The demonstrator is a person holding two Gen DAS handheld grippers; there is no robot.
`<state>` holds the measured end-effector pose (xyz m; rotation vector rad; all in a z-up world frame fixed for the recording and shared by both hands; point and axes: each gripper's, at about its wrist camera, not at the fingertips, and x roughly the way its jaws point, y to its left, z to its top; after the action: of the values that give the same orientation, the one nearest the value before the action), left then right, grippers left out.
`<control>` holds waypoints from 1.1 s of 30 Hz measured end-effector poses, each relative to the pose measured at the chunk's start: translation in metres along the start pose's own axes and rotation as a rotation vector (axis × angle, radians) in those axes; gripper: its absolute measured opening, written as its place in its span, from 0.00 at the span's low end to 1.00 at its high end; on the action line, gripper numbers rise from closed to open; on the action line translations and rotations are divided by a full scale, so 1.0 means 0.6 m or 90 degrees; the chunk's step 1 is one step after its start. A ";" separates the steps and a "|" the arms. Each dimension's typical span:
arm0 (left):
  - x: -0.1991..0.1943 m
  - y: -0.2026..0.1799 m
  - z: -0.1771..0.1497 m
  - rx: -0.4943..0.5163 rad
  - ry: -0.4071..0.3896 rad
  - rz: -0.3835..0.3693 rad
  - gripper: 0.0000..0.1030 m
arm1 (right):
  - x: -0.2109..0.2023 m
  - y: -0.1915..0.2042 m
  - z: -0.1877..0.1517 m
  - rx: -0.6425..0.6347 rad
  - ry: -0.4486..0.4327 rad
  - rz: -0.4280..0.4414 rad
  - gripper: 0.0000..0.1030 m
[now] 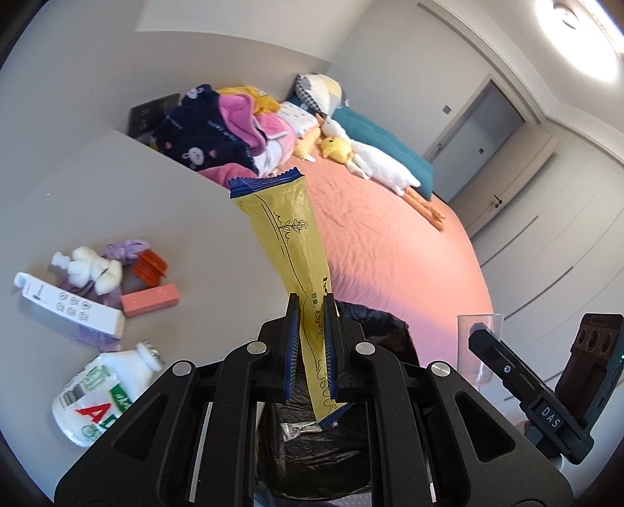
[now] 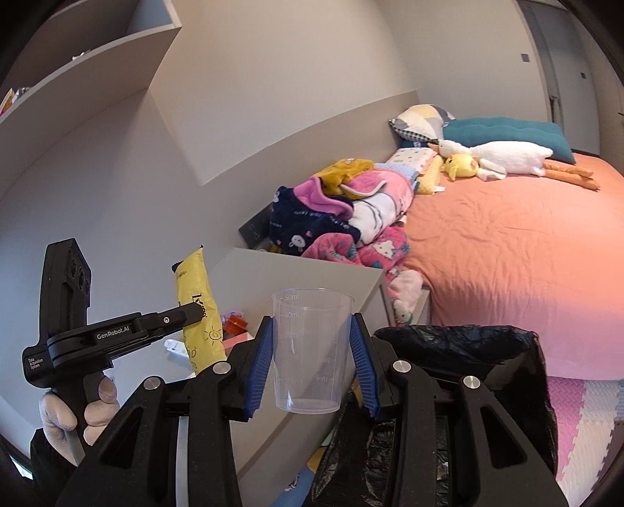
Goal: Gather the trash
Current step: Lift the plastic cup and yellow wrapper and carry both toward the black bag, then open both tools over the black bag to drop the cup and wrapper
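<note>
Black plastic trash bag point(image 2: 460, 351) gapes beside the grey counter point(image 1: 117, 202), silver foil scrap point(image 1: 298, 429) inside. Left gripper point(image 1: 312, 343) clamps yellow snack wrapper point(image 1: 292, 241) above the bag. Right gripper point(image 2: 312, 351) clamps clear empty measuring cup point(image 2: 312, 351).

Bedroom with pale grey walls point(image 2: 273, 58). Wide bed point(image 2: 507, 249) under a salmon-pink sheet, teal cushion point(image 2: 507, 130) and patchwork pillow point(image 2: 419, 121) at its head. White goose plush point(image 2: 507, 154) and yellow duck plush point(image 2: 462, 165) lying near the pillows. Heap of crumpled clothes and blankets point(image 2: 351, 210) at the bed's near corner. Grey tabletop point(image 1: 97, 202) just beside the bed. Grey shelf point(image 2: 89, 66) high on the wall. Bright round ceiling lamp point(image 1: 573, 15) overhead. Grey door point(image 1: 479, 132) beyond the bed, pale wardrobe doors point(image 1: 546, 241) alongside. Pink, lilac and white foam mats point(image 2: 581, 401) on the floor.
</note>
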<state>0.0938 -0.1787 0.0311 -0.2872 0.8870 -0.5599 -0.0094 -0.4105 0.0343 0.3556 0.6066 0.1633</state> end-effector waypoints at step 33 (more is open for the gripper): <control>0.146 -0.189 -0.037 0.148 0.137 -0.154 0.11 | -0.110 -0.155 -0.014 0.098 -0.051 -0.110 0.40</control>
<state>0.0814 -0.3220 0.0125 -0.1240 0.9909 -0.9241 -0.0635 -0.5109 0.0283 0.4537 0.5686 -0.0634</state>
